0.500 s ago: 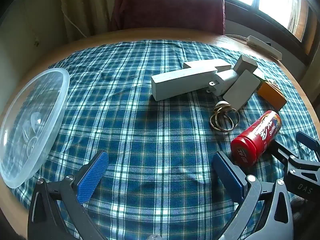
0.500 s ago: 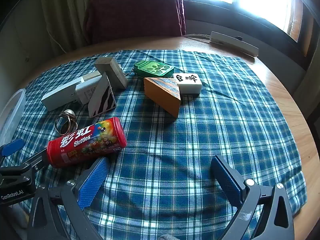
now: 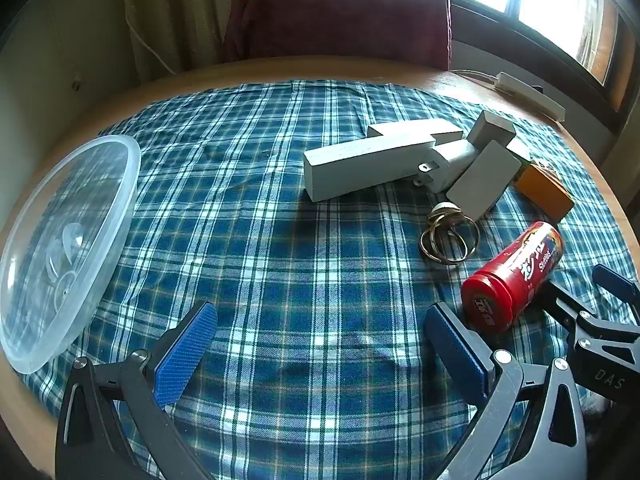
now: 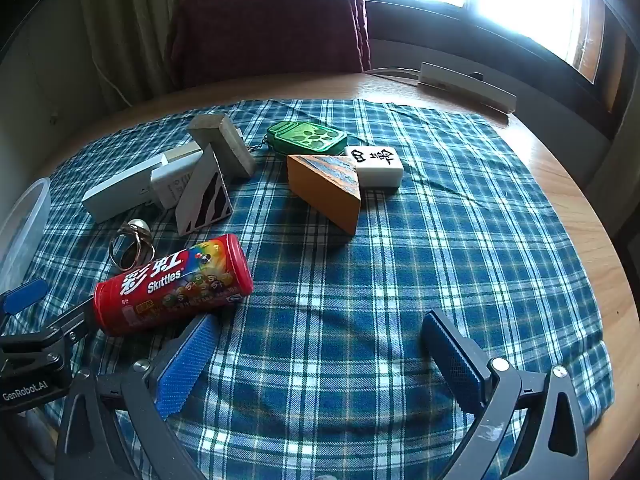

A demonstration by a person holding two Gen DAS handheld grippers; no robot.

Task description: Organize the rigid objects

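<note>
A red Skittles can (image 4: 172,284) lies on its side on the blue plaid cloth (image 4: 400,264), just ahead of my right gripper's left finger. My right gripper (image 4: 320,354) is open and holds nothing. The same can (image 3: 516,276) lies right of my left gripper (image 3: 322,342), which is also open and holds nothing. Beyond the can are metal rings (image 4: 132,246), grey and white blocks (image 3: 368,164), an orange wedge (image 4: 324,188), a white mahjong tile (image 4: 376,166) and a green jar keychain (image 4: 306,138). A clear plastic container (image 3: 60,248) sits at the left.
The round wooden table (image 4: 560,168) ends close to the cloth on the right. A white power strip (image 4: 464,84) lies at its far edge. A chair with a maroon cover (image 3: 336,12) stands behind the table. Bare plaid cloth lies ahead of both grippers.
</note>
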